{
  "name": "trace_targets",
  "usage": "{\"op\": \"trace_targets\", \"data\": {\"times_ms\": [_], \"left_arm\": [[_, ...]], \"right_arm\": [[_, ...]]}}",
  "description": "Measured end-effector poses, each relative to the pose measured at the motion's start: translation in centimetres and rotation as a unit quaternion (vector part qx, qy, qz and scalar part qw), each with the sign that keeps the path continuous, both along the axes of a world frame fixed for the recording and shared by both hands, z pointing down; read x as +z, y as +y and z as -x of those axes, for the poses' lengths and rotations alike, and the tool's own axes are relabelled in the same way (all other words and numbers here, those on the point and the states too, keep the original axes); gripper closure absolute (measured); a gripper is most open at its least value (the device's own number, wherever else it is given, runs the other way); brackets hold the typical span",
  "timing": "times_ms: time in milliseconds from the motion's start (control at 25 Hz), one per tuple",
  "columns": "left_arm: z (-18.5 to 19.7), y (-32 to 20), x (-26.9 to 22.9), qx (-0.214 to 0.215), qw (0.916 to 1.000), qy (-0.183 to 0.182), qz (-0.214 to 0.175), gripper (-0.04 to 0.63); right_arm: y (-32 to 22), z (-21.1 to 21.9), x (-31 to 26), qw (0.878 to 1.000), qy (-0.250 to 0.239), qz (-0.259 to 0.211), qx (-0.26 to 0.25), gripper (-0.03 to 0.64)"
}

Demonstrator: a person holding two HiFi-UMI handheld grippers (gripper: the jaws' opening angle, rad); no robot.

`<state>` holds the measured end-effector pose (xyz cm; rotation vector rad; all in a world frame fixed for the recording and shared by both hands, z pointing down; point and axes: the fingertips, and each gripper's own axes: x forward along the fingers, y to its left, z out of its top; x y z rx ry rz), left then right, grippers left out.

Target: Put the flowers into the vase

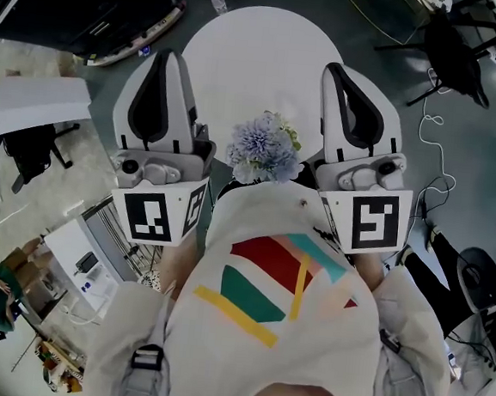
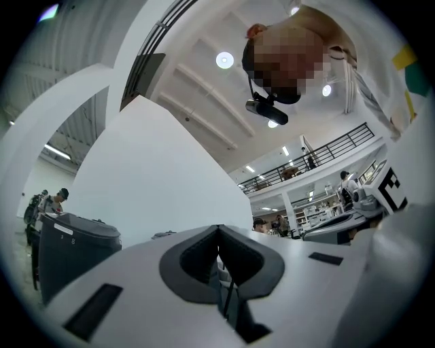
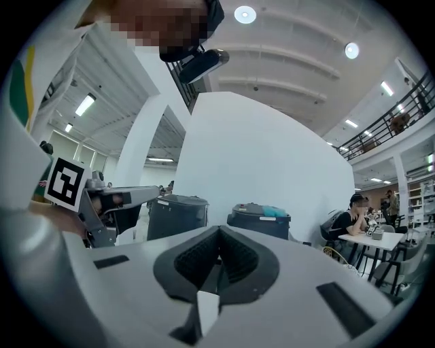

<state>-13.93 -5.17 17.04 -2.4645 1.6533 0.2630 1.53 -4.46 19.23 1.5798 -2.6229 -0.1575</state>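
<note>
A bunch of pale blue-violet flowers (image 1: 263, 148) shows in the head view between my two grippers, close to the person's chest. Its stems and any vase are hidden beneath the blooms and the shirt. My left gripper (image 1: 168, 55) is raised at the flowers' left, its jaws closed together with nothing between them (image 2: 219, 228). My right gripper (image 1: 335, 68) is raised at the flowers' right, its jaws also meeting at the tip and holding nothing (image 3: 219, 230). Neither gripper touches the flowers. Both point away from the person, out into the hall.
A round white table (image 1: 262, 56) stands below, ahead of the flowers. A small bottle (image 1: 218, 2) lies on the floor beyond it. A black stand (image 1: 455, 56) and cables are at the upper right. Dark bins (image 3: 178, 216) and a seated person (image 3: 352, 219) lie ahead of the right gripper.
</note>
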Motion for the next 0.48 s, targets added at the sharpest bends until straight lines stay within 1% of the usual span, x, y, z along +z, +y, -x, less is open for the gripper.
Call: {"op": "trace_targets", "data": {"times_ms": [160,280,480], "left_arm": [[0.8,-0.1,0.4,-0.017,0.9998,-0.009,0.005,0.588],[1.8,-0.2,0.5,-0.024,0.9997,0.000,0.005,0.588],[2.5,0.0,0.8,0.002,0.9999,0.016,0.006,0.588]], "right_arm": [[0.1,0.3,-0.3,1.000,0.011,-0.013,-0.007,0.604],[0.1,0.3,-0.3,1.000,0.006,-0.009,-0.012,0.604],[0.5,0.1,0.3,1.000,-0.004,0.011,-0.015,0.604]]}}
